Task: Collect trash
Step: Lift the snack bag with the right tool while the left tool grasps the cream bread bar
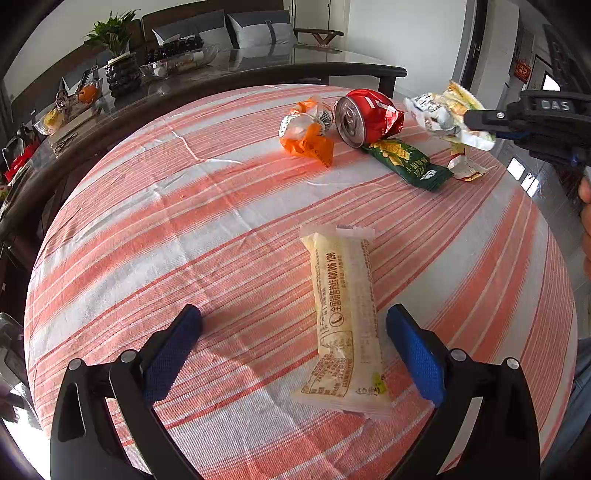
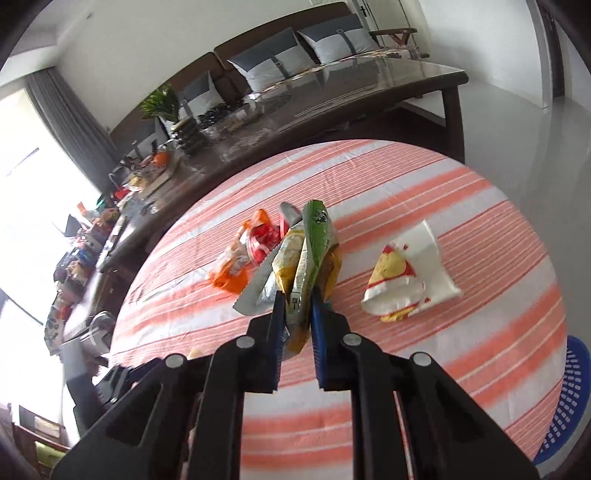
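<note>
Between the spread fingers of the left gripper [image 1: 293, 343] lies a pale snack packet [image 1: 345, 321], lengthwise, ready for pinching; right gripper [image 2: 297, 314], clenched on a crumpled yellow wrapper [image 2: 295, 266], lifts it clear; blue basket [image 2: 565, 402] waits at 4 o'clock.

Place: a home, the living room.
Seat: a long wooden sofa [image 2: 258, 55] with grey and white pillows [image 2: 269, 64].
Long table: a green plant [image 1: 112, 33] and a glass fruit bowl [image 1: 177, 61].
Worktop: a striped cloth [image 1: 184, 221] covers it.
</note>
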A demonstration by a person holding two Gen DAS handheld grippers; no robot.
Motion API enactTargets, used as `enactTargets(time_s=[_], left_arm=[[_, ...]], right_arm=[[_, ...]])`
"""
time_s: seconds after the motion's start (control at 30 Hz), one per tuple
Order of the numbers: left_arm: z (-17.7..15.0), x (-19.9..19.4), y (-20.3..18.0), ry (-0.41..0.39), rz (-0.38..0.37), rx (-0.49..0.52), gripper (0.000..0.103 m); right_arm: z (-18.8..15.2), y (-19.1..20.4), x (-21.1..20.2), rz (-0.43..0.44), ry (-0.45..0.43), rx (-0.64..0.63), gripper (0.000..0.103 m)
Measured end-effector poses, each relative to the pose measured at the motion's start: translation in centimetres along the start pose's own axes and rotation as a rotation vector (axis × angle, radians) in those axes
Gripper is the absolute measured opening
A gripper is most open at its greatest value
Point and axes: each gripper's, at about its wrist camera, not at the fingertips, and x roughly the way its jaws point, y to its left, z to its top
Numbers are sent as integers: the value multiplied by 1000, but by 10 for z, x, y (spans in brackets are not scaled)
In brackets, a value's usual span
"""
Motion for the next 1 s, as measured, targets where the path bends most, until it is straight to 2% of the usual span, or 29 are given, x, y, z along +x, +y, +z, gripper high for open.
enactTargets(time_s=[0.07,0.13,0.23,0.27,0.3,0.33,0.43,0.5,0.6,0.73,0.83,0.9,0.97,1.0], left_arm=[[0,0,0,0,0,0,99],[0,0,0,0,0,0,99],[0,0,0,0,0,0,99],[0,0,0,0,1,0,99],[0,0,0,0,1,0,99],[0,0,0,0,0,0,99],[0,0,0,0,0,0,99],[0,0,0,0,0,-1,99],[-1,-1,1,-3,-13,-6,99],[-4,-7,9,1,-86,-5,99],[-3,-12,6,35,-120,7,98],[-1,-13,0,46,-115,18,98],[3,-10,-5,65,-103,25,83],[5,-8,-7,74,-95,32,80]], right_arm=[[-18,-2,-13,39,44,2,13],[-43,-7,-13,36,112,-17,13],[-77,-12,-2,-52,186,-109,18],[-85,-13,-2,-70,183,-130,35],[-90,-14,-2,-82,176,-141,58],[-95,-13,-4,-91,159,-152,64],[-101,-8,-4,-100,143,-186,69],[-102,-4,-4,-102,141,-199,77],[-93,1,-7,-99,125,-204,80],[-77,1,-13,-124,100,-194,82],[-66,8,-4,-131,122,-204,82],[-58,13,8,-146,150,-223,82],[-54,15,18,-177,173,-227,82],[-52,16,23,-178,181,-226,82]])
